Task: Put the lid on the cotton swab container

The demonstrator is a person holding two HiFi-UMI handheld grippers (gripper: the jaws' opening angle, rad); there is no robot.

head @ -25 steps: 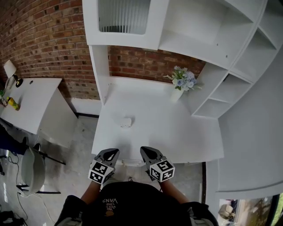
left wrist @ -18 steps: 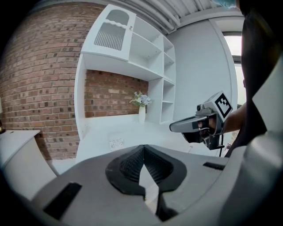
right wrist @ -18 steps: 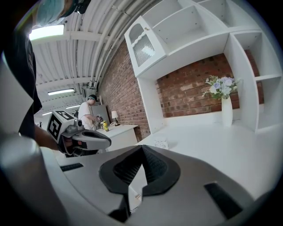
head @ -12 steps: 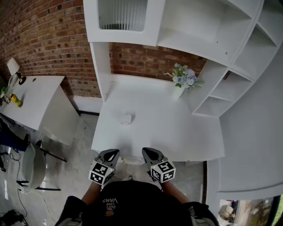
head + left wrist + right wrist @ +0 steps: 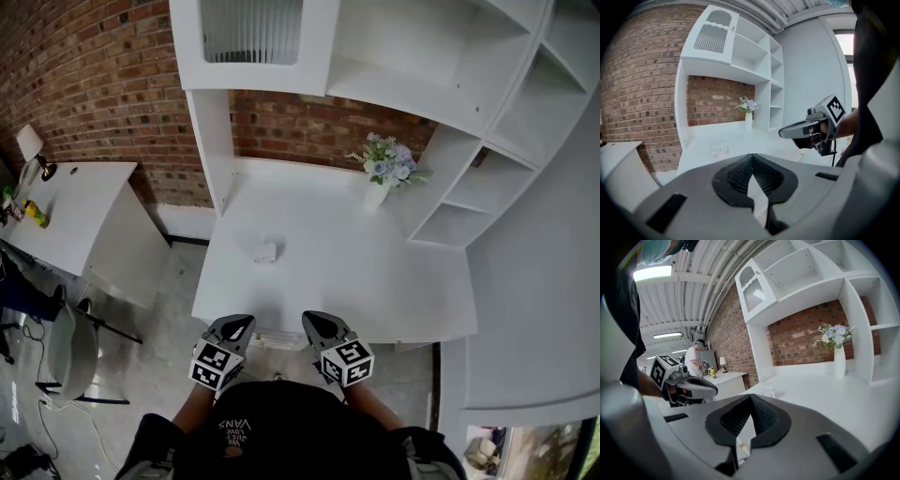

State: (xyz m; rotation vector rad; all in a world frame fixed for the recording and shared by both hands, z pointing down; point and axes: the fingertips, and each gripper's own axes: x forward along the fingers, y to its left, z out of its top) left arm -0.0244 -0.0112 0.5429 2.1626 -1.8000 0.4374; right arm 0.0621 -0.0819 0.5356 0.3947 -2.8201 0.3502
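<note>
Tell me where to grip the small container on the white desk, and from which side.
The container stands low and boxy on the desk, nothing beside it. So probably grip across its two side walls, coming from the desk's front edge, where the left gripper and right gripper sit, jaws shut.

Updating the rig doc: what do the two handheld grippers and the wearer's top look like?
Both alike: left gripper and right gripper have grey shells tapering to a point, with black ribbed pads inside. Each carries a cube of black-and-white square markers. The person wears a black top with small pale print.
</note>
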